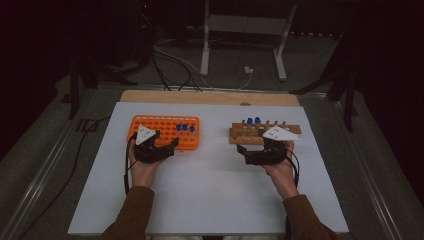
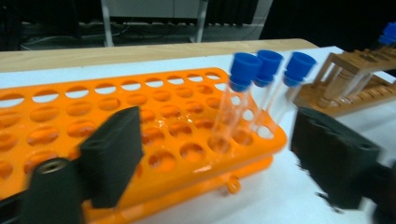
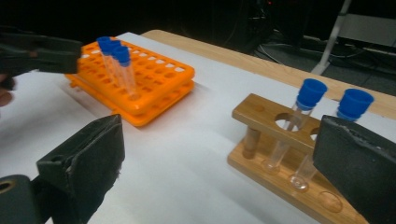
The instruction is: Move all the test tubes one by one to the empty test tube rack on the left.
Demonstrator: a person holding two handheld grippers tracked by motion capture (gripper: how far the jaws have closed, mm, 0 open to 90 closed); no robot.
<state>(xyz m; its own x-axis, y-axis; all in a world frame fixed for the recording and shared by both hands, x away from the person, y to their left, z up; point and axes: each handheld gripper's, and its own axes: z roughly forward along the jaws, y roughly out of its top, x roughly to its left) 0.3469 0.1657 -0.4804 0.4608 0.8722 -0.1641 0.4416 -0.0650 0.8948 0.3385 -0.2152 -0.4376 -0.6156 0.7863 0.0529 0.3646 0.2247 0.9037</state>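
An orange tube rack (image 1: pixel 160 125) (image 2: pixel 154 116) (image 3: pixel 154 79) lies left of centre on the white sheet. Three clear, blue-capped tubes (image 1: pixel 184 128) (image 2: pixel 243 93) (image 3: pixel 116 56) stand at its right end. My left gripper (image 1: pixel 156 146) (image 2: pixel 219 158) hovers at the rack's near edge, open, with the tubes just beyond its jaws and untouched. A wooden rack (image 1: pixel 240 134) (image 3: pixel 266 116) on the right holds two blue-capped tubes (image 1: pixel 253 120) (image 3: pixel 308 107). In front of it my right gripper (image 1: pixel 259 154) (image 3: pixel 224 163) is open and holds nothing. The left gripper (image 3: pixel 42 53) also appears far left in the right gripper view.
The white sheet (image 1: pixel 210 190) covers a wooden tabletop (image 1: pixel 210 96), with free room toward the person. Behind the table, a metal stand (image 1: pixel 205 45) and cables (image 1: pixel 170 60) rest on the floor. A cable (image 1: pixel 75 165) trails off to the left.
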